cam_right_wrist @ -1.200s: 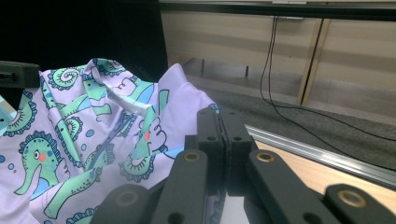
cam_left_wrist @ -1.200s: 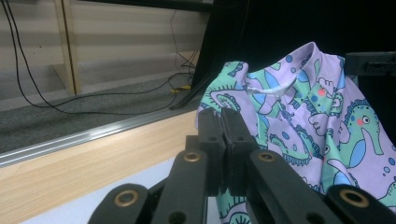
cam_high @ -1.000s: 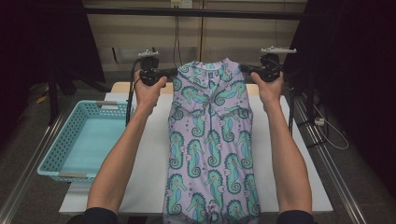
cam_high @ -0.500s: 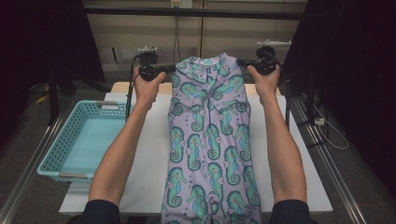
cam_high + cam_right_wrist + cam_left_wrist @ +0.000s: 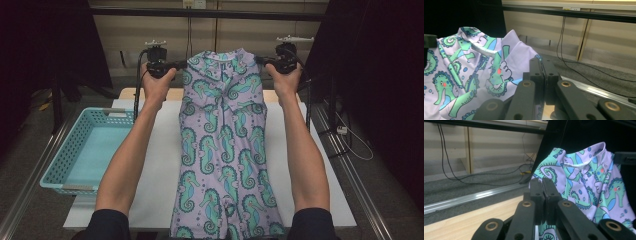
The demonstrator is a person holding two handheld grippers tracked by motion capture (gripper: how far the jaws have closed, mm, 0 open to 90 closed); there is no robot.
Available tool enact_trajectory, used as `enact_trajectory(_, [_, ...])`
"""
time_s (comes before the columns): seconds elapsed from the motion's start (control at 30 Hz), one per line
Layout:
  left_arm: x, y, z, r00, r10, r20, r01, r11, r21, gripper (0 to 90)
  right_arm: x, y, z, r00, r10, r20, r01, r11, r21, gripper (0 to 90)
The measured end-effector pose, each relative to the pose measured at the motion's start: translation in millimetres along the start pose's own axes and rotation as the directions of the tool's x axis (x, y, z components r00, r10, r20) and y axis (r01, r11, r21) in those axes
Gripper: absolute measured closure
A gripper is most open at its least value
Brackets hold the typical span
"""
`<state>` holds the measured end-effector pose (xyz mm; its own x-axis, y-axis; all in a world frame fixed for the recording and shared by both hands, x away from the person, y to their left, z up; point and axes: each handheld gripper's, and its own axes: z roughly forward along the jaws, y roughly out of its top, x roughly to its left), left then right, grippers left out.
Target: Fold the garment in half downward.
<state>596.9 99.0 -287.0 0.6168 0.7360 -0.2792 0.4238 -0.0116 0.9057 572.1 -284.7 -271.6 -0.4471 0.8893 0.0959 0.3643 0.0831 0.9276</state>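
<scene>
High view shows the left gripper point(image 5: 179, 64) and right gripper point(image 5: 260, 61) each pinching a shoulder of the seahorse-print garment point(image 5: 222, 150), raised so it hangs flat over the worktop point(image 5: 160, 165).

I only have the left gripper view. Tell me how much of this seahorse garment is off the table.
Observer: In the high view the top of the seahorse garment is raised at the far end, and the rest lies flat along the white table toward the person.
Operator: Report what the other hand is doing.
Observer: The right gripper is shut on the garment's other shoulder; its jaws pinch the purple fabric edge.
Operator: Confirm my own grip.
Observer: The left gripper is shut on the fabric at the shoulder.
Operator: Name what is beside the table.
Observer: A light blue basket sits at the table's left edge, with nothing visible in it.
</scene>
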Motion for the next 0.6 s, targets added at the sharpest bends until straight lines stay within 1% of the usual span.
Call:
enact_trajectory(0.1, [-1.4,5.2,1.0,1.0,-0.001,0.008,0.001,1.0,-0.006,88.4,-2.5,3.3,0.6,0.9999,0.012,0.003,-0.012,1.0,-0.012,88.7])
enact_trajectory(0.2, [-3.7,10.2,1.0,0.9999,0.016,0.0,-0.016,0.9999,-0.004,88.4,-3.7,7.9,0.9,1.0,0.005,0.003,-0.005,1.0,-0.019,88.7])
enact_trajectory(0.3, [-6.2,15.7,0.7,0.9999,0.011,0.002,-0.011,0.9996,-0.024,88.4,-6.0,12.0,-0.4,0.9998,0.008,0.016,-0.007,1.0,-0.026,88.7])
enact_trajectory(0.33, [-6.7,16.6,0.6,0.9998,0.021,-0.001,-0.021,0.9995,-0.023,88.4,-6.4,13.7,-1.2,0.9998,0.01,0.019,-0.01,1.0,-0.028,88.7])
enact_trajectory(0.4, [-8.3,15.1,1.7,0.9998,0.021,-0.002,-0.022,0.9996,-0.02,88.4,-6.4,15.6,-3.7,0.9998,0.014,0.014,-0.013,0.999,-0.042,88.7])
enact_trajectory(0.47, [-8.6,11.6,2.6,0.9997,0.025,-0.001,-0.025,0.9996,-0.013,88.4,-6.2,13.5,-5.4,0.9999,0.003,0.015,-0.003,0.999,-0.033,88.7])
enact_trajectory(0.5, [-9.0,8.4,3.5,0.9998,0.018,0.005,-0.018,0.9998,-0.012,88.4,-6.3,11.6,-5.6,0.9998,0.004,0.017,-0.003,1.0,-0.029,88.7])
enact_trajectory(0.6, [-9.9,-1.1,6.4,0.9998,0.014,0.012,-0.014,0.9999,0.005,88.4,-8.5,0.1,-5.2,0.9998,0.011,0.019,-0.01,1.0,-0.015,88.7])
